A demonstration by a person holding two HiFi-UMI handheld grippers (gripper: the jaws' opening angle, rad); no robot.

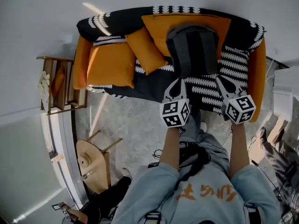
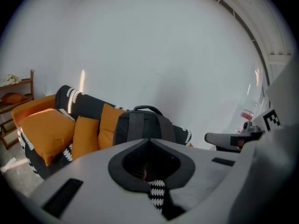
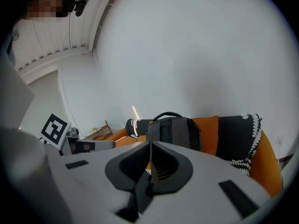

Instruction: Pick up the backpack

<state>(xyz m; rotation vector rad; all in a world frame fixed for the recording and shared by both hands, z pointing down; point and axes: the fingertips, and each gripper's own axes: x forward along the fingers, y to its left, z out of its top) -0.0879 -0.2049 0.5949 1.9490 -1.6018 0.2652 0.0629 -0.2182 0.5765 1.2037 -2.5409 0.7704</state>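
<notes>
Fingers (image 1: 168,97) pinched shut and empty in the head view, left gripper (image 1: 176,82) and right gripper (image 1: 224,82) flanking the backpack (image 1: 192,48), propped upright against the sofa (image 1: 257,73) back. Left gripper view: closed, top handle (image 2: 147,108) standing proud, easy target. Right gripper view: closed too, backpack dead ahead; probably needs opening first.

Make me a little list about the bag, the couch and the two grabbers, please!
sofa: orange, under a black-and-white patterned throw
backpack: dark grey, upright on the sofa, against an orange cushion
left gripper: fingers shut, empty, short of the backpack
right gripper: fingers shut, empty, short of the backpack
task: backpack not yet picked up
</notes>
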